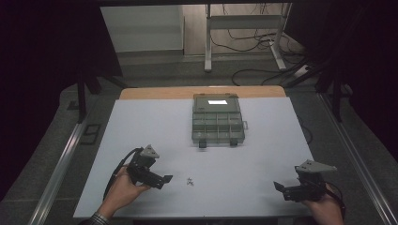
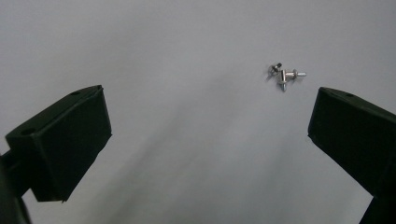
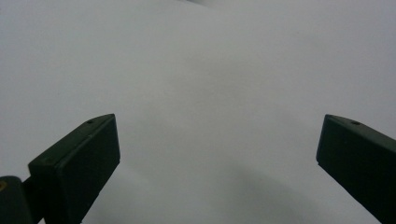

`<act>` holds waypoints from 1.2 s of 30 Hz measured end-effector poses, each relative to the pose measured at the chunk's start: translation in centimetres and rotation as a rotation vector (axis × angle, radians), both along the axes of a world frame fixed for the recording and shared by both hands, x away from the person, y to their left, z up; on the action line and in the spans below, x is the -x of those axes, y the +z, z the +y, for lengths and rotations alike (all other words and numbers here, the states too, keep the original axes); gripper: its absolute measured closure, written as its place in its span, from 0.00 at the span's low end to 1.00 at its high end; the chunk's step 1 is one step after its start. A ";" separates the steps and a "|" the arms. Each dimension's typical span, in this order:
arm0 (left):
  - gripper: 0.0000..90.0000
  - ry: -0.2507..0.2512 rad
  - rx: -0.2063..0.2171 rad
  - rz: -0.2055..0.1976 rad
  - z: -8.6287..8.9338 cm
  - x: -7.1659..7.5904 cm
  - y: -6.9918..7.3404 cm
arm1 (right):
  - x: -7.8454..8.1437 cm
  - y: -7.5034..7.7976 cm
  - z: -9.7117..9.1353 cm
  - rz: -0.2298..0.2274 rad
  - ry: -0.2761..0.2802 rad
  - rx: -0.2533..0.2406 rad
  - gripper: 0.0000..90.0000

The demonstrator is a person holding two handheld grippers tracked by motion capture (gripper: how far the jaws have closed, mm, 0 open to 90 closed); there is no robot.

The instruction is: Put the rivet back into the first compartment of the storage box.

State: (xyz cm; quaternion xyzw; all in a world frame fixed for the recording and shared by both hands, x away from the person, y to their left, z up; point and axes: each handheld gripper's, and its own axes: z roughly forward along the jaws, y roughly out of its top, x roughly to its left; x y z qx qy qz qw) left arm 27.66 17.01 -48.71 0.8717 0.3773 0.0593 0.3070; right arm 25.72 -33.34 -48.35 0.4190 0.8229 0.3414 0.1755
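A small cluster of silver screws (image 1: 189,181) lies on the white table (image 1: 141,126) near its front middle. My left gripper (image 1: 166,180) is open, just left of the cluster and pointing at it. In the left gripper view the screws (image 2: 283,76) lie ahead and to the right, beyond the gap between the wide-apart jaws. My right gripper (image 1: 278,188) is open at the front right, low over bare white surface (image 3: 210,93), nothing between its jaws. A closed clear compartment box (image 1: 218,121) with two dark front latches sits at the table's middle back.
A wooden strip (image 1: 155,92) runs along the table's far edge. Metal rails (image 1: 61,164) flank the table on both sides. Beyond it stand a desk frame (image 1: 244,28) and loose cables on the floor.
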 end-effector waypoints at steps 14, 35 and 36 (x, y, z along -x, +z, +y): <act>0.01 -0.082 -0.031 0.029 -3.5 -2.1 -0.4 | 0.0 -0.1 0.1 0.008 0.010 0.009 0.00; 0.28 -0.208 -0.140 0.052 -7.8 -3.6 -1.8 | 0.0 -0.2 0.2 0.014 0.023 0.023 0.00; 0.30 -0.212 -0.143 0.054 -7.9 -3.5 -1.9 | 0.0 -0.2 0.2 0.015 0.023 0.023 0.00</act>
